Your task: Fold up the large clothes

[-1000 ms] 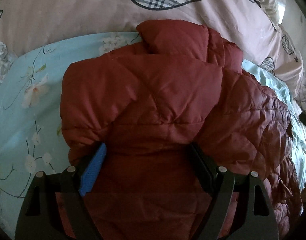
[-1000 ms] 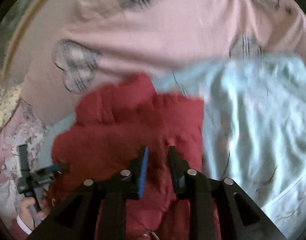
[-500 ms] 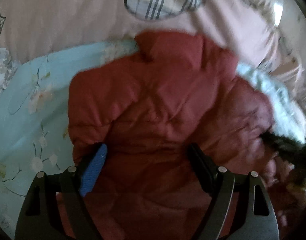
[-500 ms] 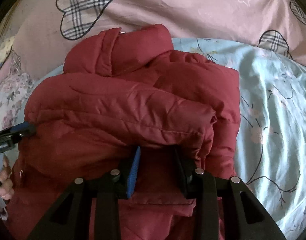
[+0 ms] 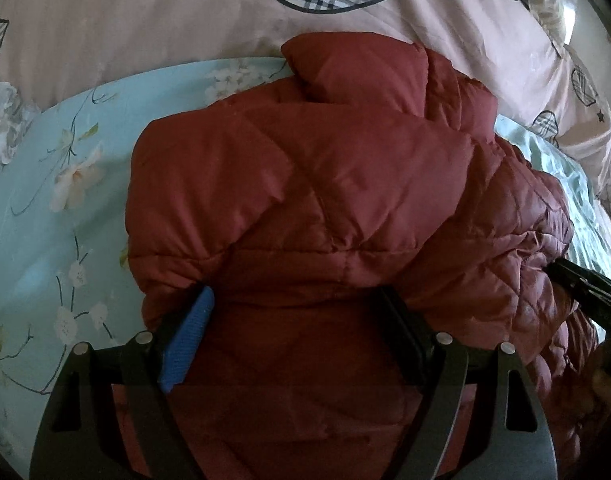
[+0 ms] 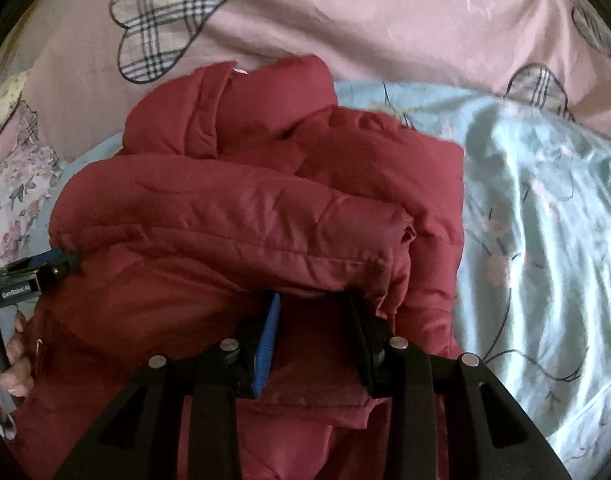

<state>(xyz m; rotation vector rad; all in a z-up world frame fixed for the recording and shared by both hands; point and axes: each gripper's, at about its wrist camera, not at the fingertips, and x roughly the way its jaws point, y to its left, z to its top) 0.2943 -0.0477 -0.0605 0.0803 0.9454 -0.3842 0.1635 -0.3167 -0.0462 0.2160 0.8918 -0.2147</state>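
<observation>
The red padded jacket (image 5: 305,208) is lying bundled on the bed's blue floral sheet (image 5: 57,184), ahead of both tools. The left tool (image 5: 295,320) is gaping wide around its folded edge; the right tool (image 6: 311,322), narrower, is straddling another fold. Folding seems partway, final tidying remaining.

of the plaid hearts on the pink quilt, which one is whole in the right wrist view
The large plaid heart at upper left; the other hearts are partly hidden or cut off.

Red quilted jacket (image 5: 325,208) — folded, puffy, lying on floral bedsheet (image 5: 45,208).
</observation>
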